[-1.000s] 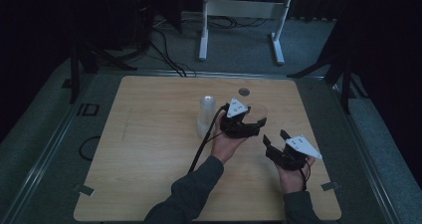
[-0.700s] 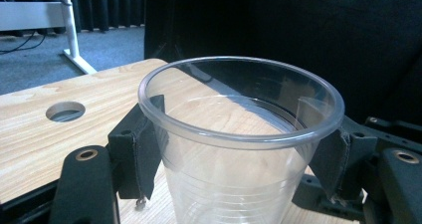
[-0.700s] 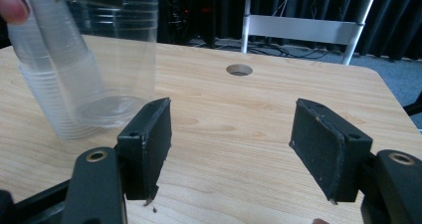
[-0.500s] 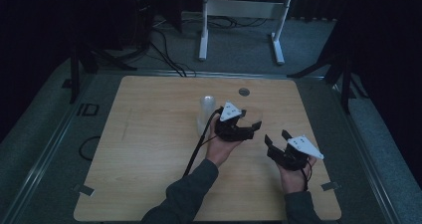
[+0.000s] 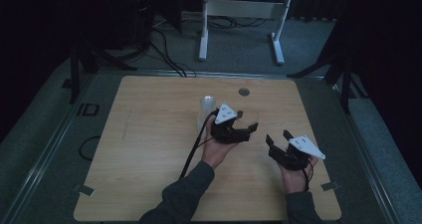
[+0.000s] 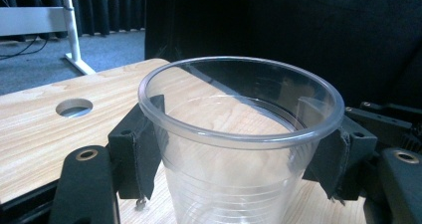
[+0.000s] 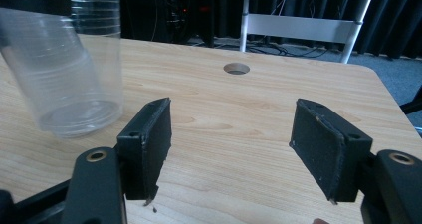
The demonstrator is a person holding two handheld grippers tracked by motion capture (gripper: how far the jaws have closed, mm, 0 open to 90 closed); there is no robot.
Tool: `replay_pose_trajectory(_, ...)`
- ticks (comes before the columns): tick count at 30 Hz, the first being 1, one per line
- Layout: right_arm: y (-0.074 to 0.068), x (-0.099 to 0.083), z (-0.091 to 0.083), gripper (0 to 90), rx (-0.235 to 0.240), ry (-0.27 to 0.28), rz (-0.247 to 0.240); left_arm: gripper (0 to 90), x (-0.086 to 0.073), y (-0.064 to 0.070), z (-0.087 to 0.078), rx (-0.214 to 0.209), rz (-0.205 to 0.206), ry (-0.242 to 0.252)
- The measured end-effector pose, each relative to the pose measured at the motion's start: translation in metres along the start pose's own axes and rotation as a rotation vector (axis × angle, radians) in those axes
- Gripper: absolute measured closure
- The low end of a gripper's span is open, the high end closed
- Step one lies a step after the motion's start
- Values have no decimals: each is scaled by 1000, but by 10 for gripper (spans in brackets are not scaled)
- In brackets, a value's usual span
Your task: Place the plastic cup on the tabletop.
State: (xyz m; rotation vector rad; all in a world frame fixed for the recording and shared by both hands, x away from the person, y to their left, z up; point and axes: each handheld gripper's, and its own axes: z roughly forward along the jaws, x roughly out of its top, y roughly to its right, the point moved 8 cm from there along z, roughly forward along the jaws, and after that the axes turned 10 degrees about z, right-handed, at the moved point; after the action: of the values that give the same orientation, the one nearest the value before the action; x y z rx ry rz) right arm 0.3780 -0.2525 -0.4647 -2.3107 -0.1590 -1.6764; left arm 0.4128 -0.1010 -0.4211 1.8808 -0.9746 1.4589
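The left gripper (image 5: 242, 129) is clamped on a clear plastic cup (image 6: 239, 149): in the left gripper view its two black pads press the cup's wall from either side just under the rolled rim, and the cup's mouth faces up. In the high view this gripper sits right of the tabletop's middle, its jaws pointing toward the right edge, with the cup (image 5: 247, 119) faint between them. In the right gripper view the held cup (image 7: 54, 79) appears tilted and blurred, its base clear of the wood.

The right gripper (image 5: 277, 139) hovers near the right edge of the wooden tabletop (image 5: 149, 134), well apart from the cup, jaws spread wide with nothing between them; its pads (image 7: 149, 144) frame bare wood.

Just behind the left gripper stands a stack of clear cups (image 5: 206, 110), upright on the tabletop. Farther back, near the far edge, is a round cable hole (image 5: 244, 91). A black cable (image 5: 194, 152) trails from the left gripper toward the near edge.
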Motion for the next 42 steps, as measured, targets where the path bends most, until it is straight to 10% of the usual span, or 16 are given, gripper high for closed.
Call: replay_pose_trajectory(42, 6, -1, -2, 320, -11, -5, -4, 296, -12, -16, -30, 23, 51, 19)
